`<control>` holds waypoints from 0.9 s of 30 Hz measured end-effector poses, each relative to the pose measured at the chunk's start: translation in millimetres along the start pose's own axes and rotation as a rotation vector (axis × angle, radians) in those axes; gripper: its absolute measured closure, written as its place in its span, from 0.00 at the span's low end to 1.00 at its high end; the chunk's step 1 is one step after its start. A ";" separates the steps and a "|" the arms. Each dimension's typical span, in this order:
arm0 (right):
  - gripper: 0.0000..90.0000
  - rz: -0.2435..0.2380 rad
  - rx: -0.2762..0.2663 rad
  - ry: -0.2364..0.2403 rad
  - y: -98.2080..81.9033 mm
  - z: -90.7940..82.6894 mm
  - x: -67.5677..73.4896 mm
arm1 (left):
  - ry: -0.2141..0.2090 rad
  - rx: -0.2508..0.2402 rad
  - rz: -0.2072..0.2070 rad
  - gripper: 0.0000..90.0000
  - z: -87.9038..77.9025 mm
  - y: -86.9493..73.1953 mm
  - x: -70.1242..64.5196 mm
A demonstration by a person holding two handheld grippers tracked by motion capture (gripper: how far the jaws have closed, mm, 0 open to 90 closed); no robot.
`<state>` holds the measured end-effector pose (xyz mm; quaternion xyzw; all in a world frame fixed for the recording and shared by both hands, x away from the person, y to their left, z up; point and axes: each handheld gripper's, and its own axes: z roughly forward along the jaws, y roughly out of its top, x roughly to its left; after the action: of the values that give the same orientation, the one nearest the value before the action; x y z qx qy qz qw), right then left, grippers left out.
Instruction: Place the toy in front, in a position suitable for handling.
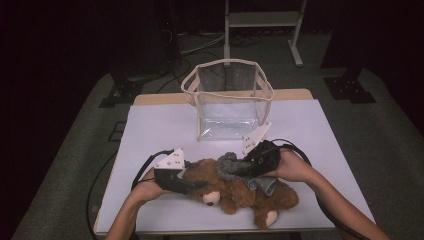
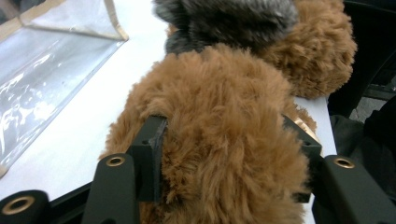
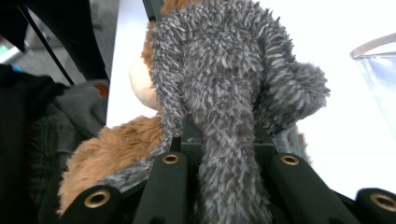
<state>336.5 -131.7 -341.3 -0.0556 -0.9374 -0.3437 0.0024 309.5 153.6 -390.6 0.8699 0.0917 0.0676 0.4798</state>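
Layout: bear at the near table edge, bag behind it.

Teddy bear (image 1: 240, 192) lies on the table (image 1: 150, 130) near its front edge, head to the left, legs to the right. Scarf (image 1: 235, 167) lies on the bear's middle. Open bag (image 1: 227, 100) stands behind the bear, toward the table's far edge. Left gripper (image 1: 200, 185) sits at the bear's head from the left; right gripper (image 1: 239, 167) is on the scarf from the right.

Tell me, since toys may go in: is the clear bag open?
Open: the clear bag stands upright, its tan-trimmed mouth spread wide.
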 end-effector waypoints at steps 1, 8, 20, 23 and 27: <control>0.82 -0.008 0.006 0.000 4.7 -2.4 -1.3 | -0.002 0.004 0.006 0.51 2.3 2.1 -0.5; 0.82 -0.068 0.016 0.013 35.7 2.9 -3.9 | -0.017 -0.010 0.033 0.51 19.8 14.0 1.3; 0.82 -0.025 0.020 -0.016 7.9 4.6 -7.2 | -0.018 -0.025 0.043 0.50 18.6 13.4 -1.5; 0.82 -0.034 0.006 -0.026 8.5 0.9 -4.6 | -0.016 -0.019 0.048 0.50 19.8 16.3 -2.0; 0.82 -0.070 -0.018 -0.002 24.6 6.8 -0.2 | -0.013 -0.021 0.048 0.50 20.7 17.2 -1.5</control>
<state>339.5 -108.7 -330.7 -0.0230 -0.9356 -0.3521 -0.0110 313.9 127.2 -387.0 0.8673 0.0669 0.0745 0.4876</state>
